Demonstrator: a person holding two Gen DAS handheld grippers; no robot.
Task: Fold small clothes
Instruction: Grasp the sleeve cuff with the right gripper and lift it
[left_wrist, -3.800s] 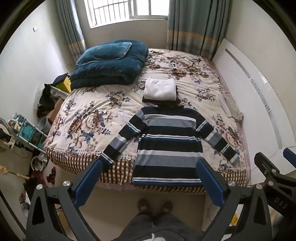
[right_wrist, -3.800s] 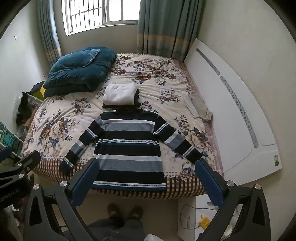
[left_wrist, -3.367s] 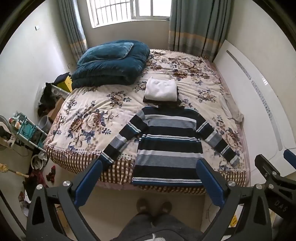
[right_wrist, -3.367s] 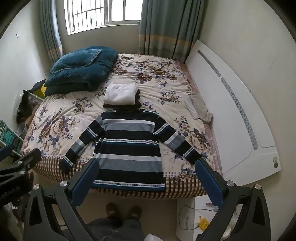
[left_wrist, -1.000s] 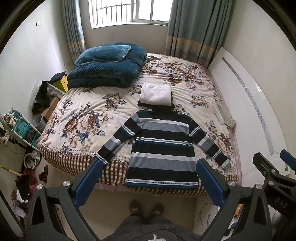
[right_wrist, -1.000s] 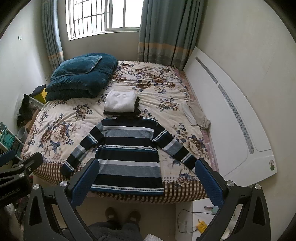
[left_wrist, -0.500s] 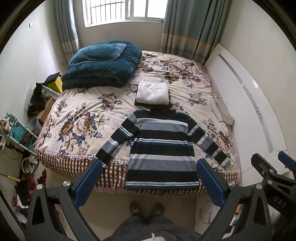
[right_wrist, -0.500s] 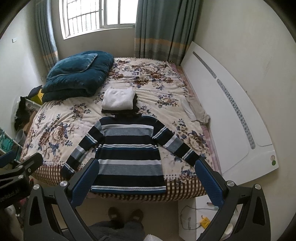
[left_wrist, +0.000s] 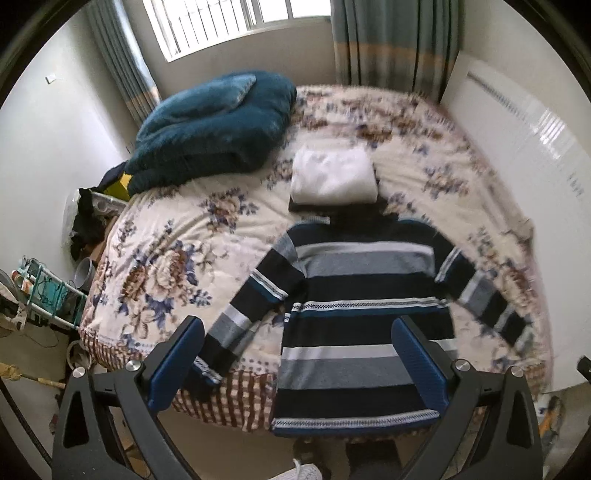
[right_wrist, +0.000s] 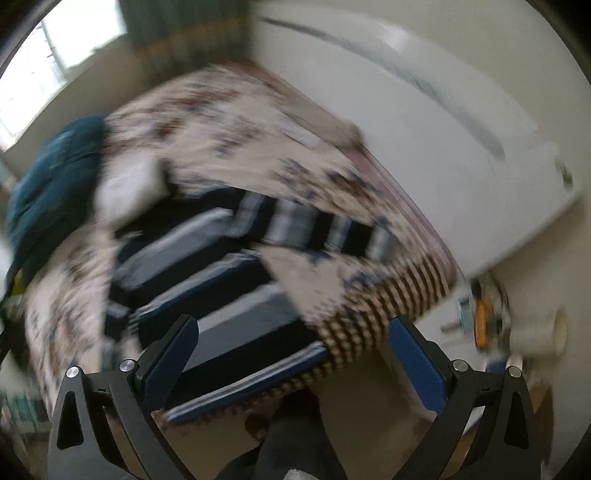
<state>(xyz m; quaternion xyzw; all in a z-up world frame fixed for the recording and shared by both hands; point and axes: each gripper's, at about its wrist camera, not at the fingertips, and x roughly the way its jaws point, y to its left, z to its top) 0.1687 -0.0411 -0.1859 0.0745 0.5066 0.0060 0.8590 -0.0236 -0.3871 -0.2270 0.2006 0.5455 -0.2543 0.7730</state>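
Both views have been brought nearer to the striped sweater (left_wrist: 365, 310), spread flat on the bed (left_wrist: 173, 236), while the left tool (left_wrist: 295, 363) and right tool (right_wrist: 291, 360) are held released and empty, so folding is judged unstarted and a sleeve must be gripped next.

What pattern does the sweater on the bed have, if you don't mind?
Horizontal stripes in navy, grey and white; the sweater shows best in the left wrist view.

Daylight from the window (left_wrist: 236, 27) far ahead of your left hand-held gripper (left_wrist: 297, 363) fills the room evenly, with glare on the white board (left_wrist: 535, 147) to its right. Your right view is heavily motion-blurred throughout; both frames bend and darken at the fisheye edges.
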